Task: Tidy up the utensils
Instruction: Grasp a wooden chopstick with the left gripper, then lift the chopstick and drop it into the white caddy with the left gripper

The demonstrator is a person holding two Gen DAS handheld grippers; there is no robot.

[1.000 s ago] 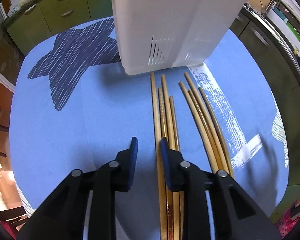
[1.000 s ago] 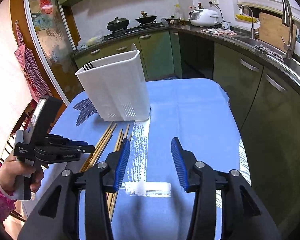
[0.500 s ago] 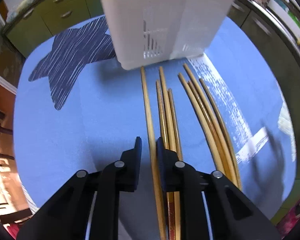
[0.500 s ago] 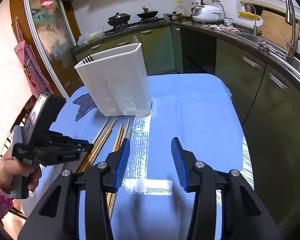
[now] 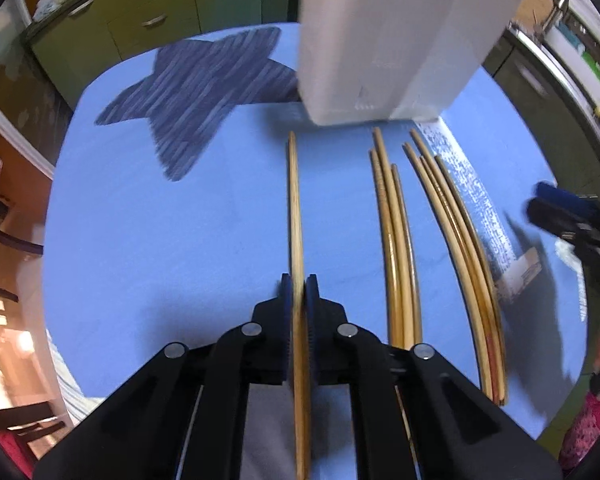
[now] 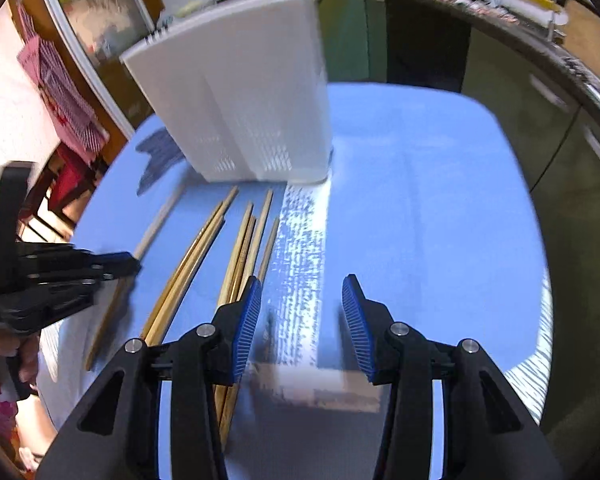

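Observation:
Several wooden chopsticks lie lengthwise on the blue tablecloth in front of a white utensil holder [image 5: 384,36]. My left gripper [image 5: 299,286] is shut on a single chopstick [image 5: 294,208], which sits apart to the left of the other two bunches [image 5: 396,240], [image 5: 456,248]. In the right wrist view, my right gripper [image 6: 302,304] stands open low over the white printed stripe [image 6: 302,240], just right of the nearest chopstick bunch [image 6: 246,252], with nothing between its fingers. The left gripper [image 6: 128,260] shows at the left of that view on its chopstick [image 6: 156,224].
A dark blue star print [image 5: 196,92] marks the cloth left of the holder [image 6: 244,96]. Green kitchen cabinets [image 5: 140,20] and a counter with a sink [image 6: 560,12] ring the table. The table's edge drops off at the right [image 6: 540,240]. A hand in a pink sleeve [image 6: 4,380] holds the left tool.
My left gripper's jaws closed onto the leftmost chopstick and it now lies apart from the others. My right gripper dropped and tilted down toward the chopsticks beside the white stripe.

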